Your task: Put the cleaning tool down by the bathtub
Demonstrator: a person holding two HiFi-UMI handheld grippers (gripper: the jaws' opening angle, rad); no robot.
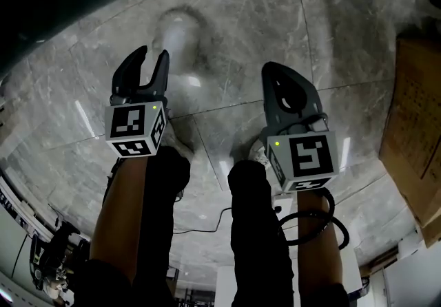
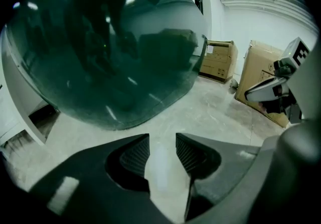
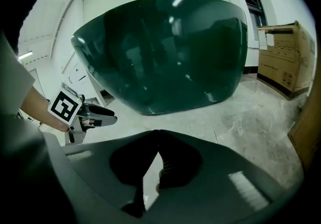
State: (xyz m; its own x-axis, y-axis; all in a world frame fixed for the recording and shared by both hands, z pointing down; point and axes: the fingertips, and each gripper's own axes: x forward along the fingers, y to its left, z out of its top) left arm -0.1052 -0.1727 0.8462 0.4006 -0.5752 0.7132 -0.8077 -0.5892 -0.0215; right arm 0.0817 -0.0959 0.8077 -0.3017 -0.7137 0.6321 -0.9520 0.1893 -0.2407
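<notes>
The person stands in front of a big dark green bathtub [image 3: 165, 52] with a glossy, rounded wall. Both grippers are held out toward it, over a grey marble floor [image 1: 275, 16].

The left gripper [image 1: 152, 58] is on the side nearer to the tub. Its jaws stand a moderate way apart. Between the ribbed pads [image 2: 136, 153] only the pale floor shows, so it holds nothing. The right gripper [image 1: 270, 73] is beside it, a little farther from the tub. Its jaws are closed with the tips touching each other, and nothing is caught between them. Each gripper has its marker cube [image 1: 134, 128] at the back, and on each cube a small green light is on.

On the floor between the left gripper and the dark edge of the bathtub there is a pale blurred shape [image 1: 180, 37]. No gripper touches it. It is too blurred for me to say whether it is the tool of the task or only a reflection in the polished stone.

On the side away from the bathtub, brown cardboard boxes [image 3: 283, 57] stand on the floor against a white wall. A black cable [image 1: 313, 219] makes a loop under the right gripper. Below the grippers, farther from the tub, the person's legs [image 1: 162, 230] in dark trousers are visible.
</notes>
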